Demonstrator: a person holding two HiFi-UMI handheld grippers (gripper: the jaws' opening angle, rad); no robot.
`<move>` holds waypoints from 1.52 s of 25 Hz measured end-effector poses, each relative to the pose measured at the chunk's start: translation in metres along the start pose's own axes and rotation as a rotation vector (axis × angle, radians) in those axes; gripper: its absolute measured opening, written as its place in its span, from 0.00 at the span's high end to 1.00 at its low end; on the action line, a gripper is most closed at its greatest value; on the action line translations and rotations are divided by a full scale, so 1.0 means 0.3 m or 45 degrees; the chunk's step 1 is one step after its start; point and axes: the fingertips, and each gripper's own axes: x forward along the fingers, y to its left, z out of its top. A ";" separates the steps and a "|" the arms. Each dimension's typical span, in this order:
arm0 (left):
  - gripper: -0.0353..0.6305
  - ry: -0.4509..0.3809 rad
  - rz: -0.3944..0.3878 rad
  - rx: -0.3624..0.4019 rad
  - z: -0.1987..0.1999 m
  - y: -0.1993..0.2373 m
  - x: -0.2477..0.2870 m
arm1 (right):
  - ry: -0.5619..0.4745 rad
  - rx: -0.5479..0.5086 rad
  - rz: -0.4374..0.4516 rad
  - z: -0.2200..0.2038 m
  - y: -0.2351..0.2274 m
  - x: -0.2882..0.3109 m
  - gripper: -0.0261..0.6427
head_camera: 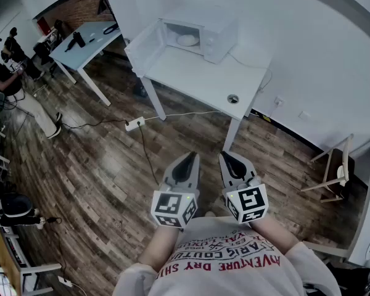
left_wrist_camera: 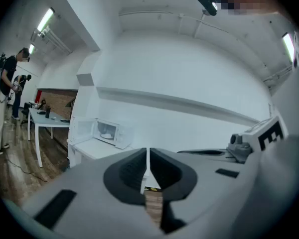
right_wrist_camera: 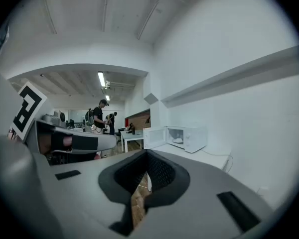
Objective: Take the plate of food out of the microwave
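Lower centre of the head view: left gripper and right gripper side by side, both sets of fingers pressed together, holding nothing.

Mid-frame: a cable with power strip lies across the floor on the approach, a likely trip or snag.

Upper centre: microwave on the counter, door open, plate inside.

Risks: fingers left closed would shove the plate, and a one-sided grip could tilt it and spill.

White plate sits inside the white microwave, whose door hangs open
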 end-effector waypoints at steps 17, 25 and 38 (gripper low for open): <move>0.91 0.050 0.034 -0.062 -0.065 0.008 0.022 | 0.042 0.056 0.018 -0.063 -0.037 0.025 0.94; 0.91 0.076 0.074 -0.106 -0.081 0.140 0.114 | 0.098 0.093 0.008 -0.110 -0.067 0.146 0.94; 0.91 0.125 0.010 -0.133 -0.011 0.584 0.390 | 0.165 0.115 -0.074 -0.080 -0.091 0.649 0.94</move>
